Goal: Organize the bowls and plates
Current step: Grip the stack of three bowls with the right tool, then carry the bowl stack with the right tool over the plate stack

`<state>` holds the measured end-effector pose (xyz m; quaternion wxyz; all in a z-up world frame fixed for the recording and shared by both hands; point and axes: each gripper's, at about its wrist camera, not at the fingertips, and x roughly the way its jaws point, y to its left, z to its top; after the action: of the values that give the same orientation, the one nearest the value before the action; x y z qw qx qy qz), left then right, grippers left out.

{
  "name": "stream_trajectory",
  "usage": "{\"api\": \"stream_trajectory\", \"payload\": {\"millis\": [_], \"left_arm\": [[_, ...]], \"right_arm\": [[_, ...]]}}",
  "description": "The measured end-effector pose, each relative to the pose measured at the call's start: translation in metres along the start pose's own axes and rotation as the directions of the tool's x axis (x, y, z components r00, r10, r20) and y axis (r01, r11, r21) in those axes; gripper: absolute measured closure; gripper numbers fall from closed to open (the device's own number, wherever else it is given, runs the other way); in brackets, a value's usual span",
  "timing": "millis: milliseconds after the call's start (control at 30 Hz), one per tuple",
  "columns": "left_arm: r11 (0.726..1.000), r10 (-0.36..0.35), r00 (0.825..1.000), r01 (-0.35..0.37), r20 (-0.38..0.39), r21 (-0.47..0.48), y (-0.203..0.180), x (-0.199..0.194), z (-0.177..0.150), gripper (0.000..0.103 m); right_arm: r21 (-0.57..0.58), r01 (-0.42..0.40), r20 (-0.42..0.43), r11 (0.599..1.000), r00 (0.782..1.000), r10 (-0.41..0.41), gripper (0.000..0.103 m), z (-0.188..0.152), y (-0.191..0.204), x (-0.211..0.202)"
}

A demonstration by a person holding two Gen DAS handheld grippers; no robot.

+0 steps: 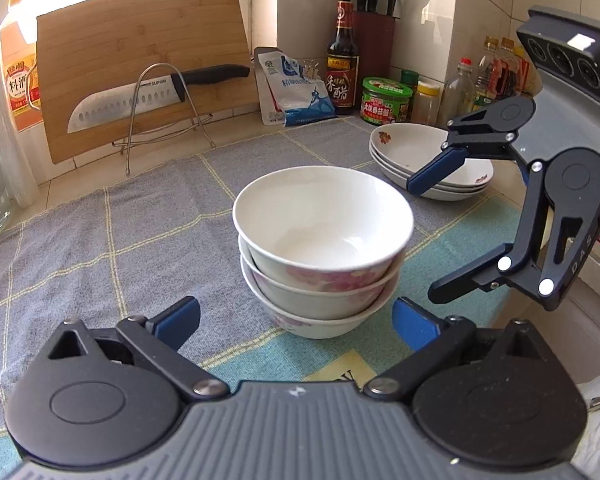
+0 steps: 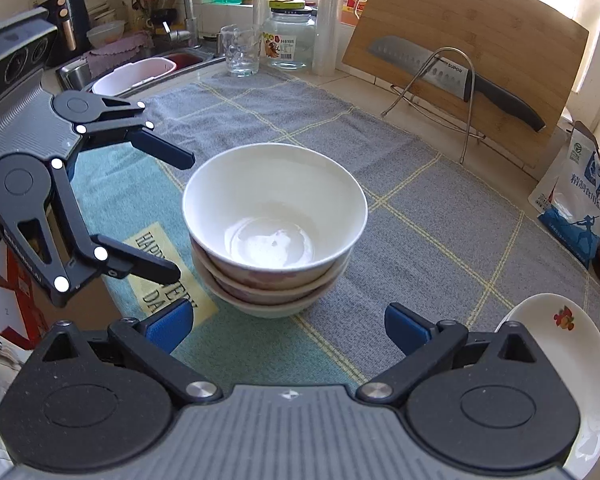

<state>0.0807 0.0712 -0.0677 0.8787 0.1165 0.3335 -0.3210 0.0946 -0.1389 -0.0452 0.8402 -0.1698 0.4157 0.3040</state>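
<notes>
**Stacking done: bowls and plates sit sorted between two empty claws**

Standing in the middle of a grey checked cloth, a stack of three white bowls with pink flower prints nests one inside another, upright and square on the kitchen counter. Behind it and to its right, near the cloth's far edge, a pile of shallow white plates with small flower motifs rests close to a row of jars and bottles. The left gripper hovers just short of the bowls, its blue-padded fingers spread wide and holding nothing. The right gripper, seen from its own camera, faces the same stack from the other side, likewise spread apart and empty; in the left view it hangs at the right, its upper finger in front of the plate pile, though whether it touches a rim cannot be told. A bamboo cutting board leans against the wall behind a wire rack, with a black-handled knife lying across the rack. A dark vinegar bottle, a green-lidded jar and a blue-and-white salt bag line the back wall. From the right camera, a glass mug and a large clear jar stand beyond the cloth, beside a sink.
</notes>
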Motion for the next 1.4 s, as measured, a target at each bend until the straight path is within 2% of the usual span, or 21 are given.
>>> {"api": "stream_trajectory", "payload": {"millis": [100,167,300,500,600,733,867,933,1067,1133,1267,1400], "left_arm": [[1.0,0.012,0.999,-0.012,-0.036,0.02,-0.003,0.008,-0.001,0.001],[0.999,0.023,0.998,-0.02,-0.067,0.048,-0.006,0.014,-0.001,0.002],[0.994,0.037,0.994,-0.026,-0.103,0.105,-0.006,0.022,-0.005,0.002],[0.983,-0.054,0.988,0.078,-0.146,0.164,0.005,0.038,-0.008,0.007],[0.965,-0.127,0.98,0.158,-0.156,0.209,0.012,0.046,-0.004,0.011],[0.925,-0.214,0.963,0.254,-0.166,0.283,0.021,0.052,0.003,0.014],[0.869,-0.305,0.932,0.357,-0.197,0.344,0.029,0.062,0.01,0.017],[0.847,-0.329,0.92,0.388,-0.213,0.365,0.031,0.067,0.013,0.021],[0.804,-0.375,0.896,0.441,-0.236,0.398,0.033,0.072,0.016,0.023],[0.793,-0.391,0.886,0.462,-0.249,0.397,0.035,0.074,0.017,0.023],[0.78,-0.401,0.877,0.479,-0.267,0.402,0.036,0.075,0.019,0.025],[0.775,-0.398,0.875,0.482,-0.276,0.409,0.035,0.076,0.02,0.025]], "right_arm": [[-0.031,-0.023,-0.025,0.999,0.999,0.022,0.0,-0.006,-0.007,0.016],[-0.035,-0.066,-0.034,0.997,0.997,0.065,0.0,-0.007,-0.01,0.025],[-0.075,-0.112,-0.025,0.991,0.994,0.11,0.0,-0.004,-0.011,0.037],[-0.144,-0.144,-0.023,0.979,0.99,0.142,0.0,0.003,-0.007,0.049],[-0.169,-0.139,-0.04,0.976,0.99,0.134,0.001,0.006,-0.004,0.051],[-0.177,-0.143,-0.051,0.974,0.989,0.136,0.003,0.013,-0.003,0.051],[-0.159,-0.146,-0.057,0.976,0.989,0.138,0.007,0.02,-0.003,0.049],[-0.162,-0.142,-0.066,0.977,0.989,0.133,0.008,0.023,-0.001,0.049],[-0.163,-0.141,-0.082,0.976,0.988,0.129,0.009,0.024,0.0,0.05],[-0.165,-0.145,-0.087,0.976,0.987,0.132,0.009,0.024,0.0,0.049],[-0.192,-0.15,-0.103,0.97,0.986,0.132,0.012,0.023,0.0,0.05],[-0.205,-0.16,-0.119,0.966,0.983,0.138,0.016,0.024,-0.001,0.051]]}}
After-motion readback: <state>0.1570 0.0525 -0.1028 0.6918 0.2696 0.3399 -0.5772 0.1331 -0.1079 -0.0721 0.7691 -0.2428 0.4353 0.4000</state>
